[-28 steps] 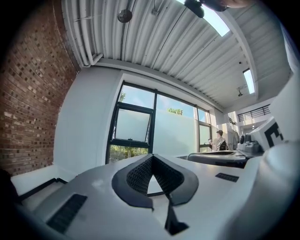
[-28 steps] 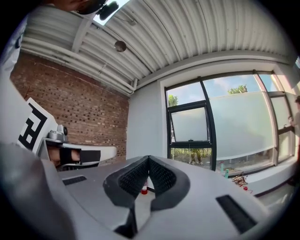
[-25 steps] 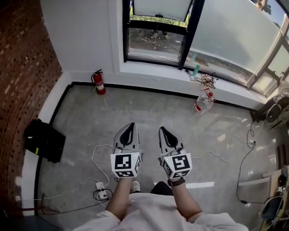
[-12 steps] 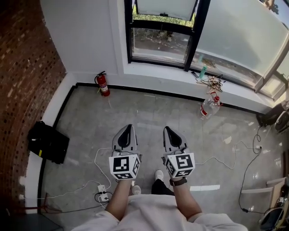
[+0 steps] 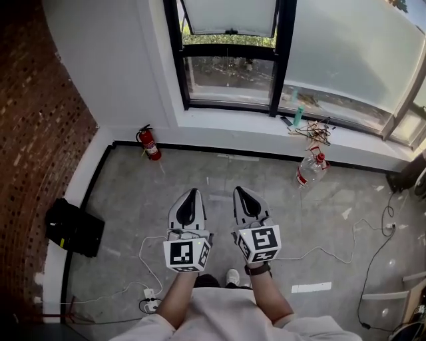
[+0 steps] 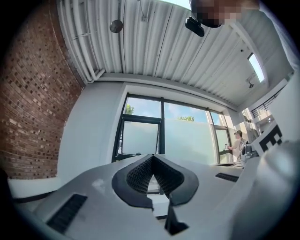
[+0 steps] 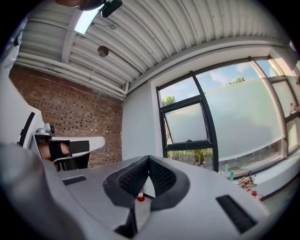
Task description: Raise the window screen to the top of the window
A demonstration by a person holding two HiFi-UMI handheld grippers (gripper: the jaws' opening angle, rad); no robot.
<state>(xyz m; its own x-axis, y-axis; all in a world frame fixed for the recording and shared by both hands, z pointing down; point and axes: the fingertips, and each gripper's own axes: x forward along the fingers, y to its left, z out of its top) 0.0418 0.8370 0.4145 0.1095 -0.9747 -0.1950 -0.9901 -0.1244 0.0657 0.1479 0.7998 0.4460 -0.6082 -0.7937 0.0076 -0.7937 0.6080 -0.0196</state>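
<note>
The black-framed window (image 5: 230,60) stands ahead in the far wall. Its frosted screen panel (image 5: 230,13) fills the upper part, with clear glass (image 5: 229,80) below it. The same panel shows in the right gripper view (image 7: 186,123) and the left gripper view (image 6: 139,138). My left gripper (image 5: 193,194) and right gripper (image 5: 238,192) are held side by side over the floor, well short of the window. Both are shut with nothing between their tips, as the left gripper (image 6: 152,157) and right gripper (image 7: 149,159) views show.
A red fire extinguisher (image 5: 148,143) stands by the wall left of the window. A plastic bottle (image 5: 311,170) and sill clutter (image 5: 313,130) are at the right. A black bag (image 5: 73,226), cables (image 5: 150,246) and a power strip (image 5: 150,293) lie on the floor. A brick wall (image 5: 40,133) runs along the left.
The person has walked toward the window, which now sits closer and more central. Both grippers stayed side by side and shut.
</note>
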